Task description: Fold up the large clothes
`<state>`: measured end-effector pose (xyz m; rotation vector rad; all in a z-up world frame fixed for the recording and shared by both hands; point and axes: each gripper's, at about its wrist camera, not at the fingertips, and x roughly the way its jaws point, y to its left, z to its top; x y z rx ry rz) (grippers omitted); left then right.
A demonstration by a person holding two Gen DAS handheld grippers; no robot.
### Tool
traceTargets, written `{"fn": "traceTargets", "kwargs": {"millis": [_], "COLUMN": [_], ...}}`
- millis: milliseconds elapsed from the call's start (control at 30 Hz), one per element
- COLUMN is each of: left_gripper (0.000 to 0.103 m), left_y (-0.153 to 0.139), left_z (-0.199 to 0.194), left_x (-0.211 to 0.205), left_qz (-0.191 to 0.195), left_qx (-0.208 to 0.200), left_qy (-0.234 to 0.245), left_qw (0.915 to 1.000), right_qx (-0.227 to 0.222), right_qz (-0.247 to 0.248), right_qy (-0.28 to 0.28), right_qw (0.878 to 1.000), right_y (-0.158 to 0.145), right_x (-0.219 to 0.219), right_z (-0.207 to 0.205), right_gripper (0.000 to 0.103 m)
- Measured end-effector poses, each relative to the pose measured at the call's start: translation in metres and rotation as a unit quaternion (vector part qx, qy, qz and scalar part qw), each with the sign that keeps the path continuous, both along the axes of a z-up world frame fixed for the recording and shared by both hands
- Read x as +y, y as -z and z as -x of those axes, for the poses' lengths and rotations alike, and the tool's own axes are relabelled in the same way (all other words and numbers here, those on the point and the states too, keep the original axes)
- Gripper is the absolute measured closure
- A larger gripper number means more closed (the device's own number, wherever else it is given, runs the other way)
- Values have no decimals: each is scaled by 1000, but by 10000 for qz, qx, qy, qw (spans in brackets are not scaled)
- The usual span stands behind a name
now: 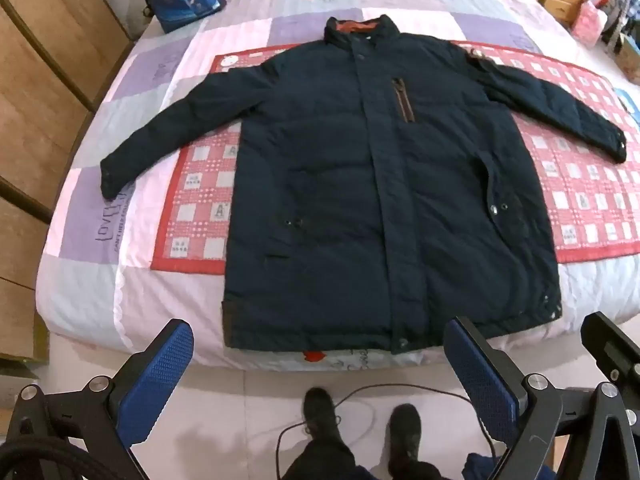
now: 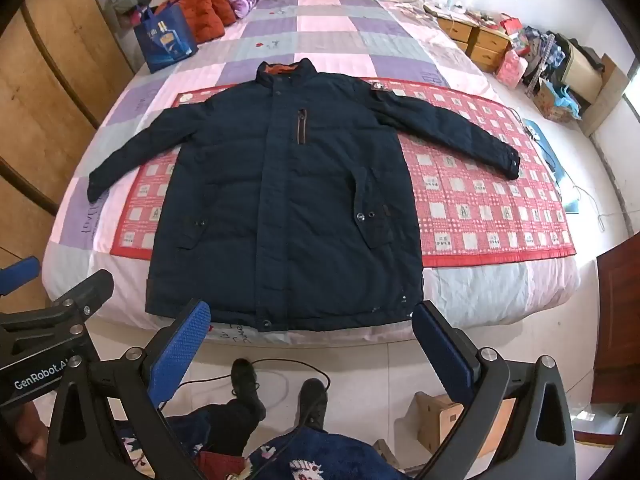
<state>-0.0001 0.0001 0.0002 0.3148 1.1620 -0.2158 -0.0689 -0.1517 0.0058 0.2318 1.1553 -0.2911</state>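
Blue bag [image 2: 164, 40] upright on bed [image 2: 480, 292]

Navy jacket [image 2: 280, 200] with orange collar lining, red checked mat [image 2: 480, 208], purple-pink patchwork quilt [image 2: 320, 28], blue-padded tongs [image 2: 312, 344]

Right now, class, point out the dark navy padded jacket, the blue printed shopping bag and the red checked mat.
Dark navy padded jacket [image 2: 280, 208]: right wrist view, chest.
Blue printed shopping bag [image 2: 164, 42]: right wrist view, front face.
Red checked mat [image 1: 592, 204]: left wrist view, bare part.
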Motion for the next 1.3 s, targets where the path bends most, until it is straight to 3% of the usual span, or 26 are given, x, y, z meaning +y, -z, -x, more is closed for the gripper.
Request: {"fn": "traceTargets", "kwargs": {"millis": [967,1233,1300], "left_gripper": [0,0,0], "left_y": [-7,-22,-14], "left_z": [0,13,20], "left_x": [-8,-3,1], "left_qz": [53,105,123], "left_qx": [-2,-34,-53], "left_qy": [31,24,34], "left_qw": [10000,9999,9999], "right_qx": [-43,-61,-65], "right_qz": [-23,-14,-7], "right_qy": [-6,8,2], "right_qw": [10000,10000,10000], "right_y": [-6,-10,-10], "right_x": [0,-2,-1], "right_z": [14,20,21], "right_gripper": [0,0,0]}}
